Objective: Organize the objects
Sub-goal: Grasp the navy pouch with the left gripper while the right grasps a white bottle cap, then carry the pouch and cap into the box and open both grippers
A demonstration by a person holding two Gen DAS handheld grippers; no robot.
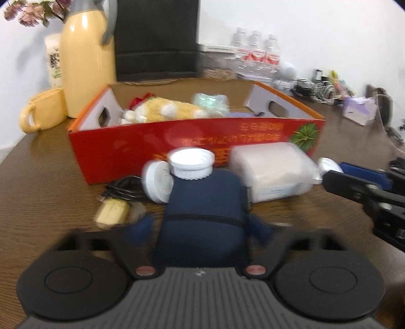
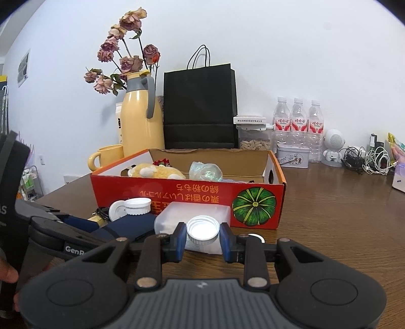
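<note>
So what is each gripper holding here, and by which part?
Left gripper: dark blue fabric-covered bottle, held around its body. Right gripper: small white-capped bottle, held just below the cap.

Left-view blur over the navy bottle [image 1: 202, 217], hiding the left gripper [image 1: 202, 227] fingertips. Lower box [image 2: 188, 194] lettering masked by white caps. Cable tangle [image 2: 367, 159] too small to sort. Flowers [image 1: 33, 11] cropped at top.
</note>
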